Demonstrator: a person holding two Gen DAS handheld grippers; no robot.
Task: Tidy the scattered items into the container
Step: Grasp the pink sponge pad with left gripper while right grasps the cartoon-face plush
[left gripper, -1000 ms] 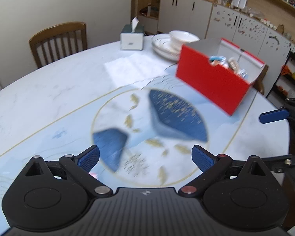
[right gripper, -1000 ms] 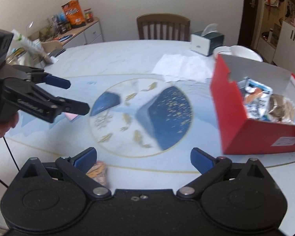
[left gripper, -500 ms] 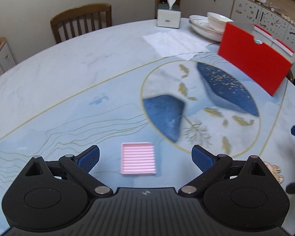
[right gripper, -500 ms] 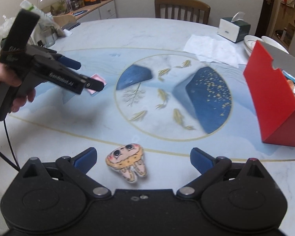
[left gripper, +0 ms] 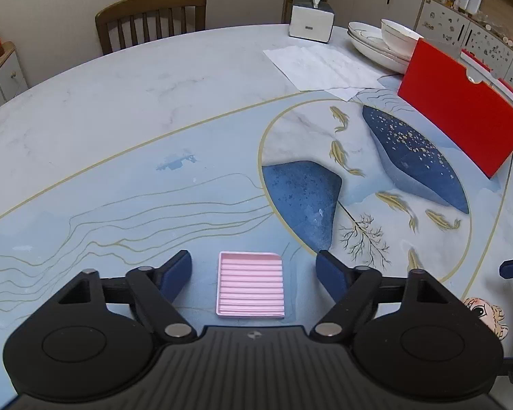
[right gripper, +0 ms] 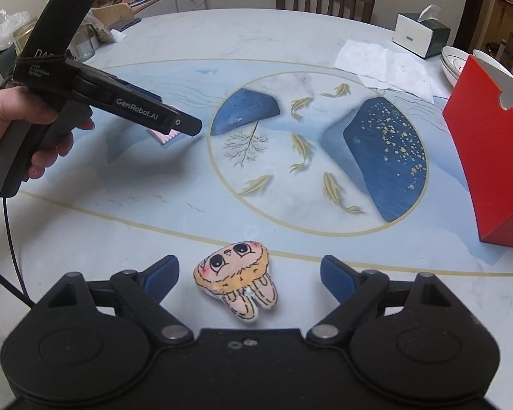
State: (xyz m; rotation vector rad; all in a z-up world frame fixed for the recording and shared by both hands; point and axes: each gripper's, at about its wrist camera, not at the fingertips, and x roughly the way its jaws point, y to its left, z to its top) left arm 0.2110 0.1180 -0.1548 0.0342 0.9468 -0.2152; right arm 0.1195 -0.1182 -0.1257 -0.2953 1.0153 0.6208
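A pink ribbed tray (left gripper: 250, 285) lies flat on the table between the open fingers of my left gripper (left gripper: 254, 273), which hovers over it, not touching. It also shows in the right wrist view (right gripper: 164, 135), partly hidden by the left gripper (right gripper: 188, 124). A small plush bunny toy (right gripper: 237, 282) lies between the open fingers of my right gripper (right gripper: 249, 273); it also shows in the left wrist view (left gripper: 485, 314). The red box (left gripper: 461, 119) stands at the table's far right, also in the right wrist view (right gripper: 489, 157).
The round marble table (left gripper: 119, 102) carries a tissue box (left gripper: 312, 20), stacked white plates and a bowl (left gripper: 383, 42) and a sheet of paper (left gripper: 325, 68) at the far side. A wooden chair (left gripper: 150, 20) stands behind. Clutter sits at the table's left edge (right gripper: 85, 41).
Both grippers swung away from the red box and came down low. The left now frames the pink tray, the right frames the plush toy. Both stay open.
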